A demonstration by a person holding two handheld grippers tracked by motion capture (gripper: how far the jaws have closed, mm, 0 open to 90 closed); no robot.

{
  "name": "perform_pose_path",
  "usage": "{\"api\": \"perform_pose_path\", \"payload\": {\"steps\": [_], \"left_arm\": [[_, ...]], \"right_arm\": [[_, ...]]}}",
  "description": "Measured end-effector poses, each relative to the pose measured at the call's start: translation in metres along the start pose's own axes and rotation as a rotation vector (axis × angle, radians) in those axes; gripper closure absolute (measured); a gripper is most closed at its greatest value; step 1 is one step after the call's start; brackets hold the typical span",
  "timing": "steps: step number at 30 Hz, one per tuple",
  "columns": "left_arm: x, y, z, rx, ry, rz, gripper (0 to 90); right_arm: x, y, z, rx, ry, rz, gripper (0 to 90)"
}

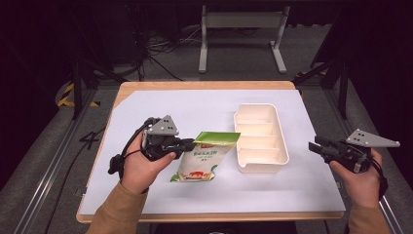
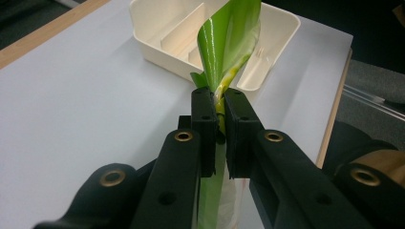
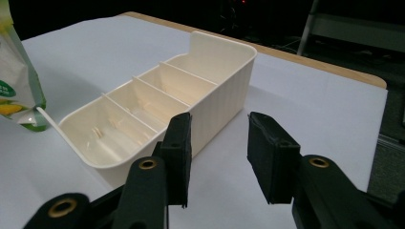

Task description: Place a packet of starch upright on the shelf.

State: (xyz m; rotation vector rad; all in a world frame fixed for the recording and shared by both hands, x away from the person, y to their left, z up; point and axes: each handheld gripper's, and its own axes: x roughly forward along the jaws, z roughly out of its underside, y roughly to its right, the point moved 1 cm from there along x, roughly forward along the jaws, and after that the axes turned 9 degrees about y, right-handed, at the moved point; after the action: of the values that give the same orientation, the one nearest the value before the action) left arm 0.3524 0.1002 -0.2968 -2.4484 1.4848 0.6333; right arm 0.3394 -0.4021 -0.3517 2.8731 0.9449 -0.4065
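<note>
Green-topped pouch [image 1: 206,156], one only, white body with green print and a red patch low down; text too small to read. Long axis running from near-left to far-right, green top toward tray [image 1: 280,141], bottom end toward person. Pinched at its green upper edge by left gripper [image 1: 187,143], jaws pressed tight on the film, seen edge-on in left gripper view [image 2: 229,43]. One cream tray, four compartments, just right of pouch, long axis running away from person. Right gripper [image 1: 314,146] spread, holding nothing, well right of tray, off sheet [image 1: 146,105]. Two grippers total.
</note>
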Motion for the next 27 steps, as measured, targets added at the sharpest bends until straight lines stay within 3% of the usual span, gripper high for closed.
{"api": "perform_pose_path", "payload": {"steps": [6, 13, 14, 15, 18, 19, 20, 26, 27], "left_arm": [[-0.009, 0.001, -0.002, 0.004, 0.044, -0.004, 84.5], [-0.014, 0.004, -0.005, -0.001, 0.115, 0.001, 84.6], [-0.015, 0.005, -0.005, 0.001, 0.151, -0.002, 84.6], [-0.015, 0.005, -0.005, 0.001, 0.151, -0.002, 84.7], [-0.013, 0.009, -0.006, 0.006, 0.195, 0.0, 84.7], [-0.013, 0.009, -0.006, 0.006, 0.195, 0.0, 84.7], [-0.013, 0.012, -0.007, 0.008, 0.201, 0.004, 84.7], [-0.008, 0.02, -0.008, 0.029, 0.215, 0.028, 84.7], [-0.006, 0.023, -0.009, 0.027, 0.218, 0.048, 84.7]], "right_arm": [[0.003, -0.01, -0.008, 0.006, 0.034, -0.068, 58.4], [0.01, -0.035, -0.026, -0.011, 0.064, -0.151, 53.5], [0.014, -0.045, -0.032, -0.024, 0.069, -0.176, 52.4], [0.014, -0.045, -0.032, -0.024, 0.069, -0.176, 52.4], [0.022, -0.064, -0.042, -0.044, 0.083, -0.219, 49.9], [0.022, -0.064, -0.042, -0.044, 0.083, -0.219, 49.9], [0.027, -0.075, -0.046, -0.055, 0.089, -0.247, 49.2], [0.04, -0.1, -0.054, -0.082, 0.102, -0.323, 47.3], [0.043, -0.104, -0.055, -0.091, 0.101, -0.334, 46.8]]}}
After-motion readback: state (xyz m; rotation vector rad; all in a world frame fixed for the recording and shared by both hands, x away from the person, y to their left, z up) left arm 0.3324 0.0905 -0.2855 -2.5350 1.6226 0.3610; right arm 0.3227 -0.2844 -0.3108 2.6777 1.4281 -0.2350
